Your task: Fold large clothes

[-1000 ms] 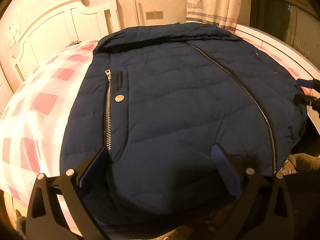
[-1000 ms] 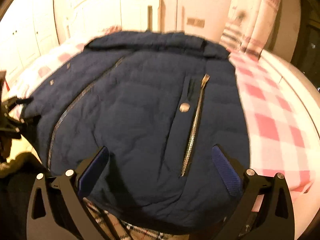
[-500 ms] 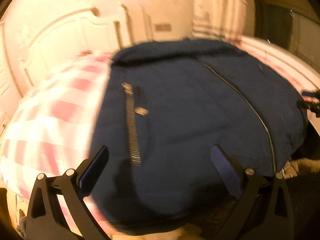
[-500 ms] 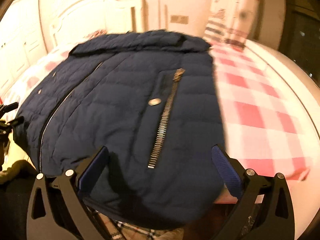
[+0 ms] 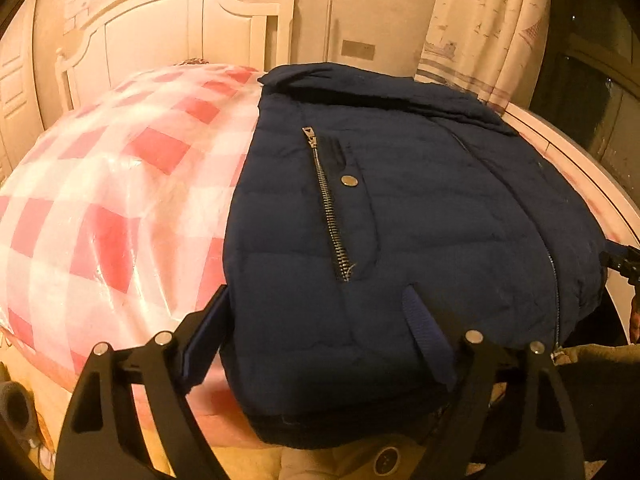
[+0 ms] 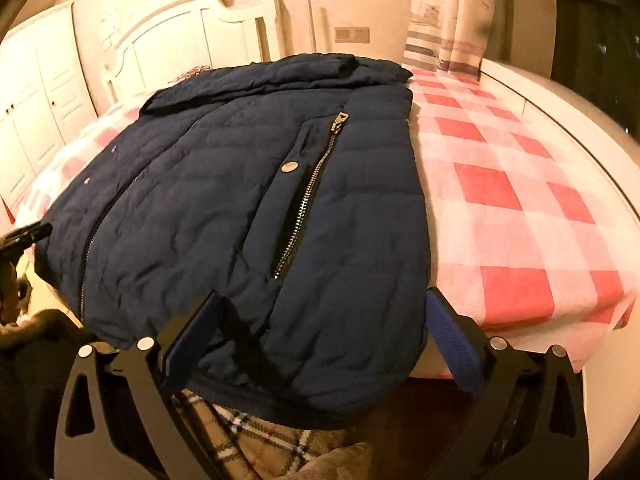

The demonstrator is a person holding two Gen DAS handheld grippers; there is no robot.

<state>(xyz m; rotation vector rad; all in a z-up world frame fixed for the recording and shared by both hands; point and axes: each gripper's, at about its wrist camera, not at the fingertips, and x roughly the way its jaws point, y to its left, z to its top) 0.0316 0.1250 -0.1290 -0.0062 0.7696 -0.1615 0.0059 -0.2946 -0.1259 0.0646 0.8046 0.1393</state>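
Observation:
A navy quilted jacket (image 5: 420, 220) lies flat and front-up on a bed, its collar toward the headboard and its hem at the near edge. It also shows in the right wrist view (image 6: 248, 208). My left gripper (image 5: 320, 336) is open and straddles the jacket's near left hem corner. My right gripper (image 6: 324, 340) is open and straddles the near right hem corner. Neither holds anything. The right gripper's tip shows at the far right of the left wrist view (image 5: 624, 260).
The bed has a red and white checked sheet (image 5: 112, 200) and a white headboard (image 5: 172, 36). White wardrobe doors (image 6: 36, 120) stand at the left and a curtain (image 5: 488, 24) at the right. A plaid cloth (image 6: 248, 436) hangs below the jacket's hem.
Both grippers have moved outward along the hem, the left one to the left corner and the right one to the right corner. The jacket has not moved.

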